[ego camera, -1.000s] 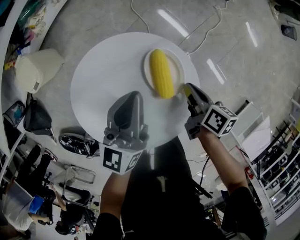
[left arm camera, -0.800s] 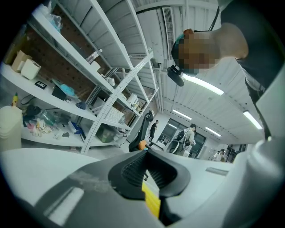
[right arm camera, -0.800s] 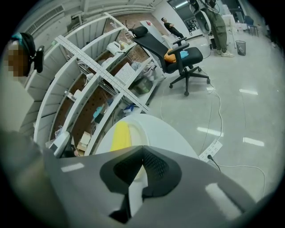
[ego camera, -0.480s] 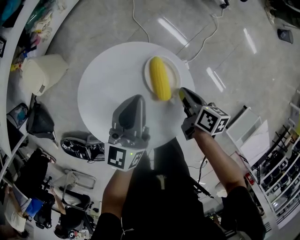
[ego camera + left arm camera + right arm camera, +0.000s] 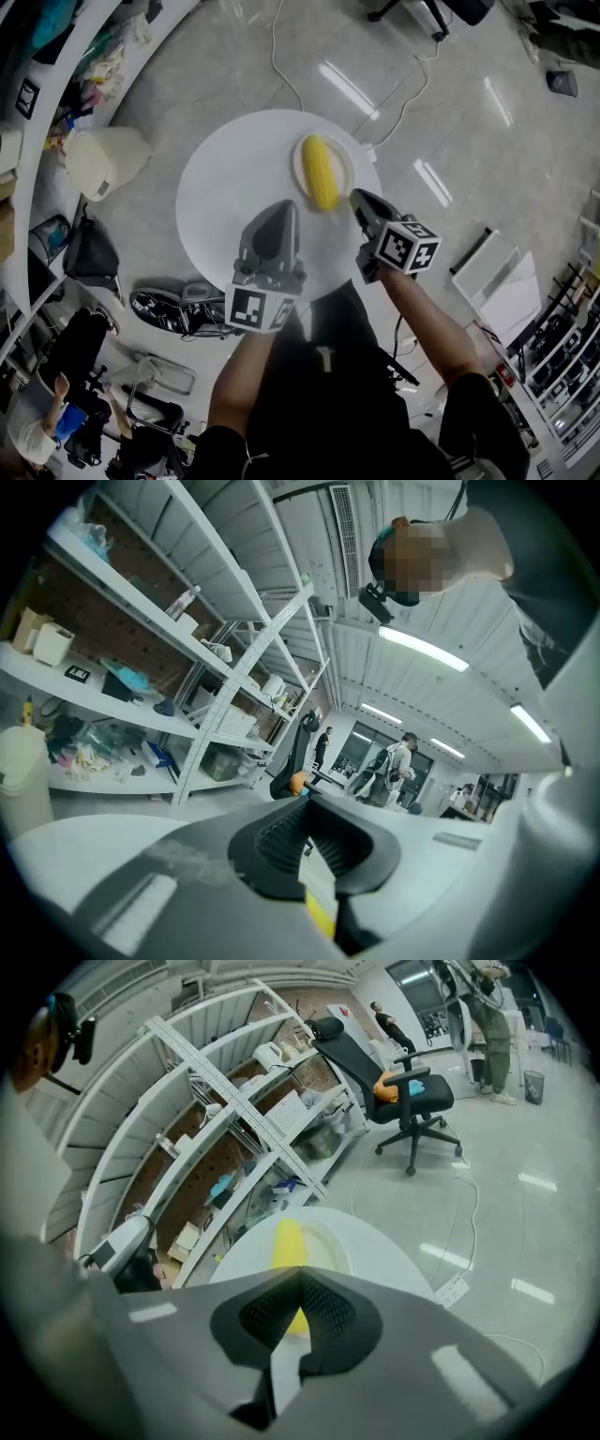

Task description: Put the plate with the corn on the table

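A yellow corn cob lies on a white plate, which rests on the far right part of the round white table. My right gripper hovers just off the plate's near right rim, shut with nothing in it. In the right gripper view the corn and plate lie just ahead of the closed jaws. My left gripper hangs over the table's middle, to the near left of the plate. Its jaws tilt up toward the shelves and look shut and empty.
A cream bin stands left of the table, with shelving behind it. Dark shoes lie on the floor at the near left. A white cable and power strip run beyond the table. An office chair stands farther off.
The view has risen, so table and plate look smaller. Both grippers have lifted with it and stayed beside the plate. The plate and corn have not moved on the table.
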The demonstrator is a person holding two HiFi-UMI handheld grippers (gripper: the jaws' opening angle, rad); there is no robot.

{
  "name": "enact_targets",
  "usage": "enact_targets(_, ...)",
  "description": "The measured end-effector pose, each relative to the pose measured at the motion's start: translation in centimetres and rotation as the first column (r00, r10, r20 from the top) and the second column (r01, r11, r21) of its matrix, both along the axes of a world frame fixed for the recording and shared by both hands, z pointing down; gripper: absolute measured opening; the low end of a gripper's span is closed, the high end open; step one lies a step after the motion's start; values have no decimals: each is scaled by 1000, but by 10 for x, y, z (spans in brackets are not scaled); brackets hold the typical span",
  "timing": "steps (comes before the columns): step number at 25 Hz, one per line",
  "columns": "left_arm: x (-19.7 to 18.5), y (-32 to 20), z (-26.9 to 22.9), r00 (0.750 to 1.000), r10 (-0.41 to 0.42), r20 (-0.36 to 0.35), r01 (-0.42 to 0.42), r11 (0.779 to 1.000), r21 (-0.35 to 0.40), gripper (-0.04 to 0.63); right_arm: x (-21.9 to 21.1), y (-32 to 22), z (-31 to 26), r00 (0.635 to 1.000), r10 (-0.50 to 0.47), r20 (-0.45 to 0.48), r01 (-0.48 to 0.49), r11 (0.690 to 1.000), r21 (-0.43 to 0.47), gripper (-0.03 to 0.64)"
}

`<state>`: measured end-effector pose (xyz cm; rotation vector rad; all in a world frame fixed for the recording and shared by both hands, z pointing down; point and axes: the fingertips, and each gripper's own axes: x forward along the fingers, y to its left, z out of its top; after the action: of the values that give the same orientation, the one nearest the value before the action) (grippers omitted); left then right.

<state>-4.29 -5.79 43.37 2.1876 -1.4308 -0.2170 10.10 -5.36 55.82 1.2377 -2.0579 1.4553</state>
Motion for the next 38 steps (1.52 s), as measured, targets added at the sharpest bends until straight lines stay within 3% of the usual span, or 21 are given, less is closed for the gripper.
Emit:
enact_targets(16,5,14,-60,1000,12,28,-13,999,40,3,-25,3,-63,999,-37,-28,39,995,87,9)
enact_targets(20,7,24,-73,999,10,37,-11,1000,20,5,-27,6,-86,998,-42,-43,47,991,124,9)
enact_targets(26,3,30,-105,998,6,57,-8,999,48,5,-28,9,-124,999,-7,-36,13,984,179,9)
enact_targets(33,-1,35,-142,996,17,90,-27,994,108,5,-35,10,-188,999,-7,-47,21,950,312,9)
enact_targets(38,1,40,-165,995,24,102,-37,991,125,5,-35,15,-238,1000,12,-29,1,906,424,9)
